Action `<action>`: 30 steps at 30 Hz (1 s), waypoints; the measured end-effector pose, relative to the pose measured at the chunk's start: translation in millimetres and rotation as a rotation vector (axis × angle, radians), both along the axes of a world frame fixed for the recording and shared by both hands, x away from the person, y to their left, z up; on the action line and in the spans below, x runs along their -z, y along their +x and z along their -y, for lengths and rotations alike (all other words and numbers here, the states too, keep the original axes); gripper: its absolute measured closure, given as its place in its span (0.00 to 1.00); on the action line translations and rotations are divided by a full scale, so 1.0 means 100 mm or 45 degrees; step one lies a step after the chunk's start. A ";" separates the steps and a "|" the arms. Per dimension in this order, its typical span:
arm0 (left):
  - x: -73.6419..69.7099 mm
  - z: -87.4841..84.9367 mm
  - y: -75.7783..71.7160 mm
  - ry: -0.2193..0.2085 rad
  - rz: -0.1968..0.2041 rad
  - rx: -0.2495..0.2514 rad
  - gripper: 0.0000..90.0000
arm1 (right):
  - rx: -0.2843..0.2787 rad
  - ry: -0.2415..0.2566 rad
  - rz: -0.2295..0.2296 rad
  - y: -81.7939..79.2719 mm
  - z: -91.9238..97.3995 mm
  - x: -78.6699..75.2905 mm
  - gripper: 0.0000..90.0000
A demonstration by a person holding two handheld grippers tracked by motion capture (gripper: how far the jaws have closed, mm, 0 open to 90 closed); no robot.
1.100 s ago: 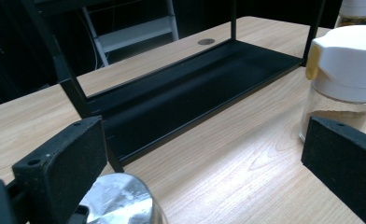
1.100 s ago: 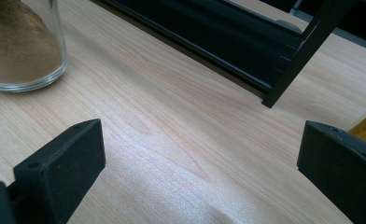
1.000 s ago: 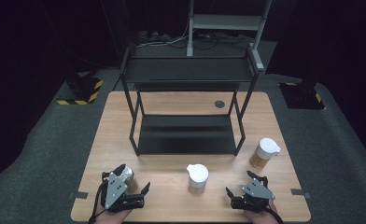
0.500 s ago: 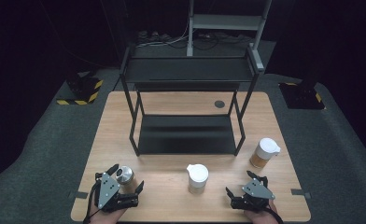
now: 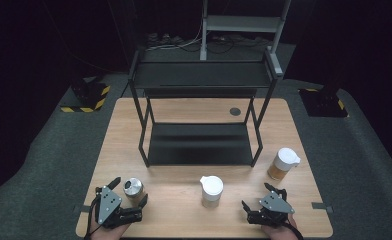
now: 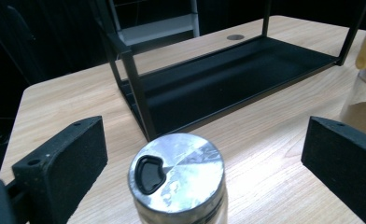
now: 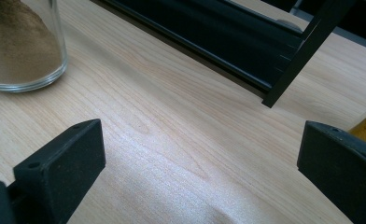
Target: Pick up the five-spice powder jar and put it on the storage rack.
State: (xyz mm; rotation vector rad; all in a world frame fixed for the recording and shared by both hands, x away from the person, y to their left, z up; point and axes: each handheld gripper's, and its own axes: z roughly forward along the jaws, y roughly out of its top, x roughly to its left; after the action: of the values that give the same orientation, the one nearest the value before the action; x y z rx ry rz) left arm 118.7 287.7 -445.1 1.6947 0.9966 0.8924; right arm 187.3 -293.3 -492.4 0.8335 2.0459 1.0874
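A small glass jar with a shiny metal lid (image 5: pixel 133 186) stands near the table's front left. My left gripper (image 5: pixel 129 190) is open, one jaw on each side of the jar and apart from it. In the left gripper view the lid (image 6: pixel 179 170) sits low between the wide-apart pads (image 6: pixel 59 163). My right gripper (image 5: pixel 256 195) stands open at the front right over bare wood, nothing between its jaws (image 7: pixel 200 163). A white-lidded jar of brown powder (image 5: pixel 211 190) stands between the two grippers and appears at the upper left of the right gripper view (image 7: pixel 20 46).
A black two-level rack (image 5: pixel 199 145) occupies the middle of the wooden table (image 5: pixel 184 215). A second white-lidded jar with amber contents (image 5: pixel 283 162) stands right of the rack's front leg (image 7: pixel 293 70). Dark floor surrounds the table.
My left gripper has shifted left and turned, so its jaws now flank the metal-lidded jar. The right gripper and the jars have stayed put.
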 end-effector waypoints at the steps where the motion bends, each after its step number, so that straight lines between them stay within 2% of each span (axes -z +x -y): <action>1: 0.00 0.00 0.00 -0.003 0.000 -0.001 0.01 | 0.001 0.001 -0.002 0.00 0.00 0.00 0.00; 17: 0.08 -0.05 0.03 -0.002 -0.020 -0.015 0.00 | 0.003 0.003 -0.002 0.00 0.00 0.00 0.00; 30: 0.20 -0.09 0.08 -0.032 -0.043 -0.016 0.00 | 0.002 0.002 -0.003 0.00 0.00 0.00 0.00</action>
State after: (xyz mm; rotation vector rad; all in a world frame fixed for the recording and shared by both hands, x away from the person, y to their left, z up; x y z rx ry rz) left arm 127.1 296.4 -464.9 1.6891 1.0377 0.8590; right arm 187.3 -293.2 -492.2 0.8371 2.0460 1.0876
